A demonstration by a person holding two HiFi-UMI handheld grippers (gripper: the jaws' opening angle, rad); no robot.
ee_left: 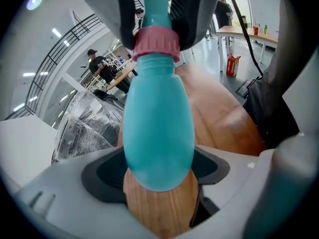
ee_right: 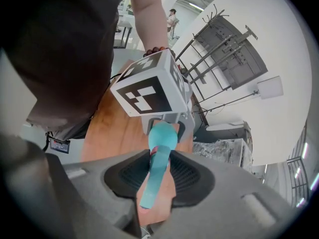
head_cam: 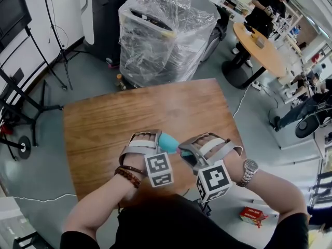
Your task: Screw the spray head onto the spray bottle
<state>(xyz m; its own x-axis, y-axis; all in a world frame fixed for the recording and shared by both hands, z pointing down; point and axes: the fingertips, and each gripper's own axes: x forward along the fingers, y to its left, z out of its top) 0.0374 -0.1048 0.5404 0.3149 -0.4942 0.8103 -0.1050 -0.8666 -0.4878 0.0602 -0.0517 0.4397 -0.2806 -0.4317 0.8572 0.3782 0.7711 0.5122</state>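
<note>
Between left fingers (ee_left: 102, 176), bottle (ee_left: 158, 128), gripped both sides

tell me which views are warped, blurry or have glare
head view: even light, sharp, glare on the plastic wrap; left gripper view: strong fisheye, dark corners, spray bottle close and soft, sheen on the table; right gripper view: fisheye too, dark clothing fills the upper left, spray head slightly soft

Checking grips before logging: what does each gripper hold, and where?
The left gripper clamps the teal bottle near its base; the right gripper clamps the spray head above its pink collar.
</note>
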